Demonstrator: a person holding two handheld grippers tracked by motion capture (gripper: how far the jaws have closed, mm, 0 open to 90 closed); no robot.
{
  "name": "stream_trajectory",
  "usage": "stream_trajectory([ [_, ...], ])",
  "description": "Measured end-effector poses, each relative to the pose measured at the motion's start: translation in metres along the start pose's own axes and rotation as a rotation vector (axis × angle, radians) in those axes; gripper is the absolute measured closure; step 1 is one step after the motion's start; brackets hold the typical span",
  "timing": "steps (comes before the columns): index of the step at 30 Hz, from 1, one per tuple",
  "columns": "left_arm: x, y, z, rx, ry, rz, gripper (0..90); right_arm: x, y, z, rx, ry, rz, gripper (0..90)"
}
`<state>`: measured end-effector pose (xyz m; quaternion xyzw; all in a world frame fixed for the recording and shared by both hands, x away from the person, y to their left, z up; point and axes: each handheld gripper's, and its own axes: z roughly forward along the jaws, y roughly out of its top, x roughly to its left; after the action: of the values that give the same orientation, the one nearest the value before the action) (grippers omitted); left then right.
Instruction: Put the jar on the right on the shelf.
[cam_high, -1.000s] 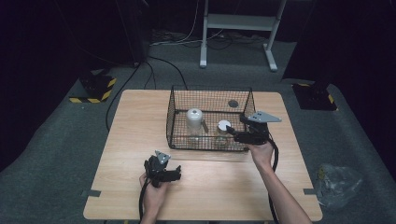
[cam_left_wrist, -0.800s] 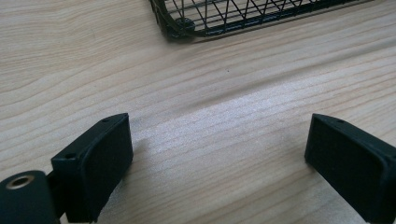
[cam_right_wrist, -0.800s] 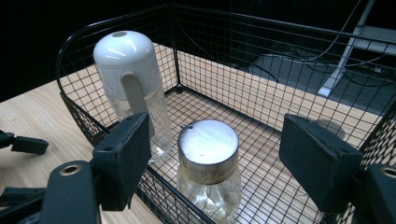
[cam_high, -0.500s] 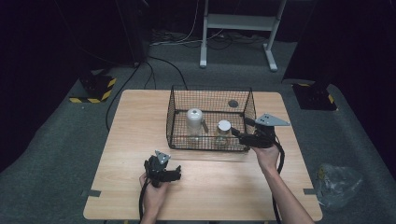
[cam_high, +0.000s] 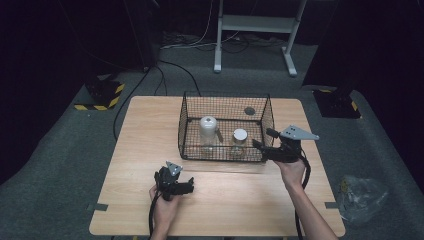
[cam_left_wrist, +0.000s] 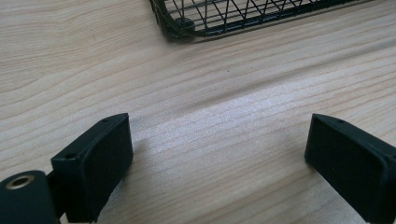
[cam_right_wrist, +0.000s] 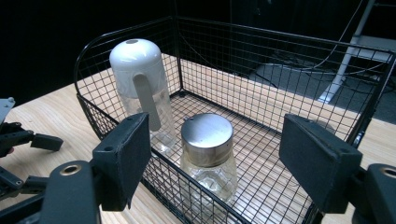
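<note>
The high view looks down from above the table (cam_high: 125, 200); both gripper views sit low and close (facing opposite ways), sharing the wire basket (cam_high: 225, 107).

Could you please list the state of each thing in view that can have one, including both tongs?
Left tongs: open, holding nothing, resting low on the table.
Right tongs: open, holding nothing, at the basket's near right corner.
Wire basket: upright, open-topped, on the table.
Jar with metal lid: upright, lid on, inside the basket.
Bottle with white cap: upright, cap on, inside the basket.
</note>
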<state>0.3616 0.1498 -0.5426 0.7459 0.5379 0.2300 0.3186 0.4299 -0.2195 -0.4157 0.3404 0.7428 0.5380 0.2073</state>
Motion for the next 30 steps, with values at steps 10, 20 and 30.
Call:
stream_trajectory([
  [10, 0.000, 0.000, 0.000, 0.000, 0.000, 0.000, 7.8, 0.000, -0.004, -0.012, -0.017, 0.009, 0.010, 25.2],
  [20, 0.000, 0.000, 0.000, 0.000, 0.000, 0.000, 7.8, 0.000, -0.010, -0.026, -0.038, 0.010, 0.012, 25.2],
  [30, 0.000, 0.000, 0.000, 0.000, 0.000, 0.000, 7.7, 0.000, -0.018, -0.038, -0.054, 0.011, 0.026, 25.1],
])
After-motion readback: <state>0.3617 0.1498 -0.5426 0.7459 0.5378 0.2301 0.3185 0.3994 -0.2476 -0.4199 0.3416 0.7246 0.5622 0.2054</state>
